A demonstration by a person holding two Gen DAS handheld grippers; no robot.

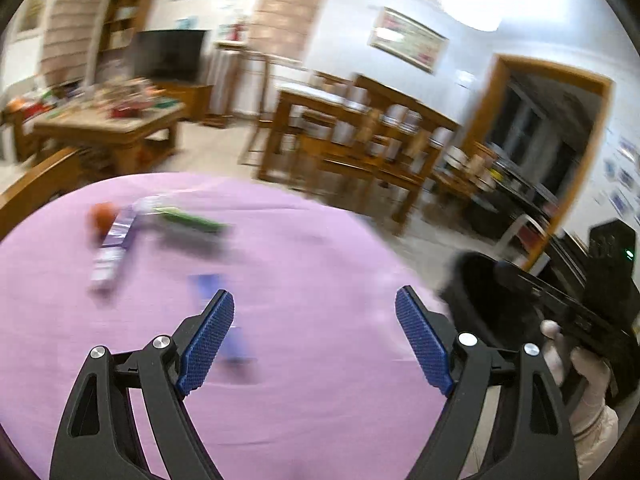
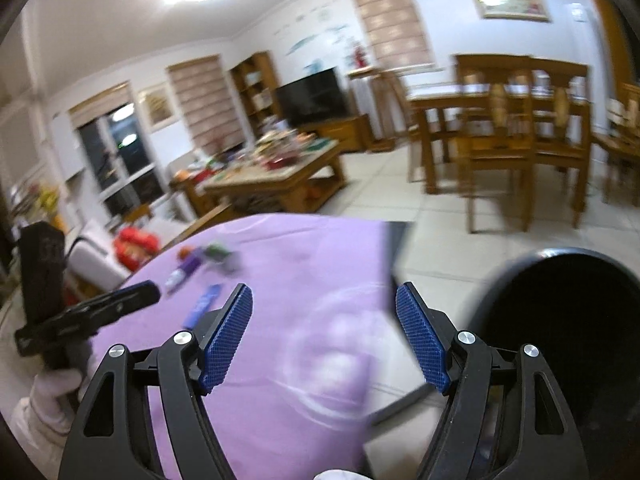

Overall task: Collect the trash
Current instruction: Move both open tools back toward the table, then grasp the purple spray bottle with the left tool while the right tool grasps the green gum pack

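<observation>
Both my grippers, left gripper (image 1: pixel 314 338) and right gripper (image 2: pixel 324 338), were wide apart, empty, above the purple tablecloth (image 1: pixel 304 264) edge beside the black bin (image 2: pixel 576 320).

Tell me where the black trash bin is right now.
The round black trash bin stands on the tiled floor off the right edge of the purple-clothed table, at lower right in the right wrist view.

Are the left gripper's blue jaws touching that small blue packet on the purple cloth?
Apart. In the right wrist view, the left gripper hangs open above the purple cloth, with bare cloth between it and the small blue packet.
</observation>
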